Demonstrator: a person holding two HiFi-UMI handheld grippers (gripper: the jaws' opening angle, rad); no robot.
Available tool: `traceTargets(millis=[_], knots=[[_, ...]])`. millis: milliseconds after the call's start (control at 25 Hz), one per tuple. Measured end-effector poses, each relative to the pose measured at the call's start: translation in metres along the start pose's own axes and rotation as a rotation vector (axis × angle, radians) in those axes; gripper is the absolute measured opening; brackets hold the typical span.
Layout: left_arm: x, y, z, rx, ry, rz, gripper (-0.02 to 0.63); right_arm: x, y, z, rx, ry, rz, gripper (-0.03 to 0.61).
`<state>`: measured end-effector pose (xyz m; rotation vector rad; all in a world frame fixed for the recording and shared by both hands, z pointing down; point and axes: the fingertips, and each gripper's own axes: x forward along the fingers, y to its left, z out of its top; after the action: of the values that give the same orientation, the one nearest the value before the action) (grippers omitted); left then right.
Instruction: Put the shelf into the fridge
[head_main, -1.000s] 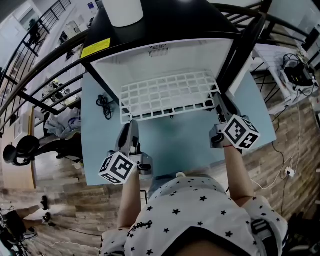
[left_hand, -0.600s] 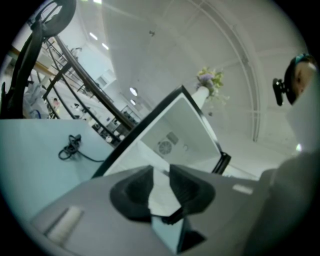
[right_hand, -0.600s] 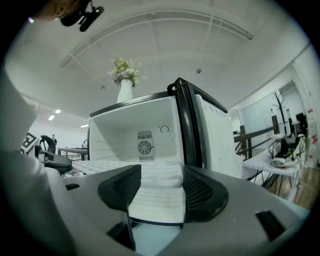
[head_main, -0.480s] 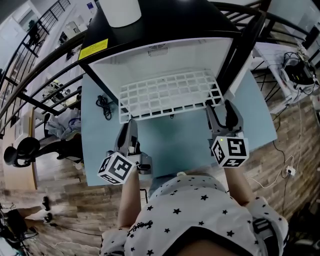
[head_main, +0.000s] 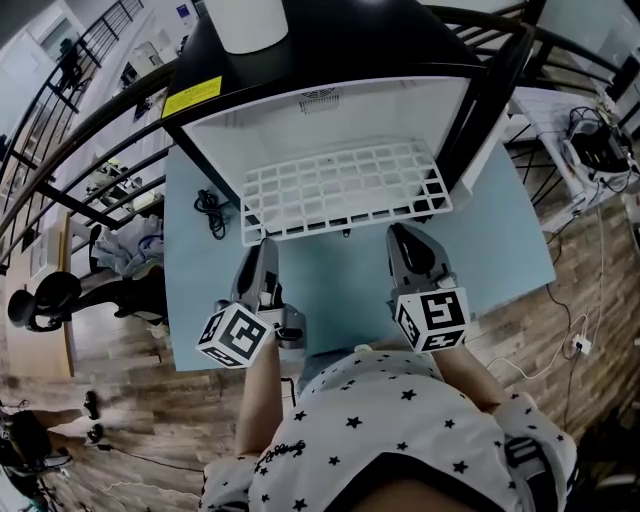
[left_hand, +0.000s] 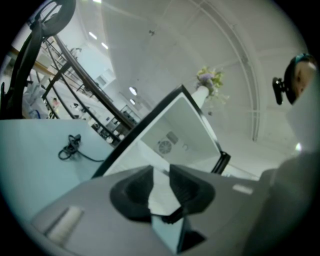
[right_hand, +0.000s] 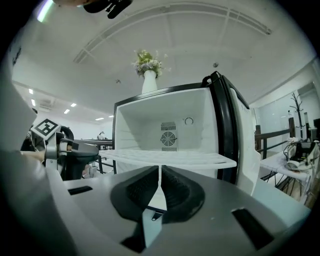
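Right, head view first: two grippers out over the pale blue table, one marker cube on the back of each. The left gripper has its tips on the near left corner of the single white grid shelf. That shelf stretches away ahead of both tools, its far part inside the one open fridge and its near edge poking out over the table. The right gripper sits just short of that near edge, nothing in it. One coiled cable lies off to the left gripper's left, one yellow label is on the fridge's top rim, and one white vase stands on top.

Over to the left gripper view: the jaws stand partly apart with white shelf edge filling the gap between the pads, so it is clamped on the shelf. Beyond the tips there's the fridge cavity with one round fan grille, and the cable is out to the left.

Now the right gripper view: the jaws have just been closing and are down to a thin slit, with nothing between them. Dead ahead and slightly above the tips hangs the shelf's front edge, level across the fridge mouth. One fan grille behind it, one vase of flowers above, one open door to the right, and the left gripper out on the left
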<state>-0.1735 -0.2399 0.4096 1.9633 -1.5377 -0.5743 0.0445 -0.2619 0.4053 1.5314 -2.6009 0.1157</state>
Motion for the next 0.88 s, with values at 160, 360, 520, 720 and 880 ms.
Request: traceTargets(millis=[160,360,520,720,880], knots=[[0.000,0.000,0.001,0.003,0.001,-0.001,0.101,0.008,0.008,0.002,0.011,-0.010,0.017,0.024],[0.001,0.001,-0.001,0.012,0.012,-0.003,0.101,0.013,0.006,0.000,0.004,-0.009,-0.010,0.020],[0.006,-0.003,0.000,0.064,0.024,-0.002,0.101,0.019,-0.001,0.006,0.002,-0.032,-0.044,0.020],[0.003,-0.003,-0.005,0.122,0.053,0.022,0.094,0.037,-0.006,0.007,0.033,-0.010,-0.037,0.020],[-0.006,0.004,-0.010,0.122,0.058,0.056,0.087,0.055,-0.013,0.006,0.059,0.012,-0.043,0.020]])
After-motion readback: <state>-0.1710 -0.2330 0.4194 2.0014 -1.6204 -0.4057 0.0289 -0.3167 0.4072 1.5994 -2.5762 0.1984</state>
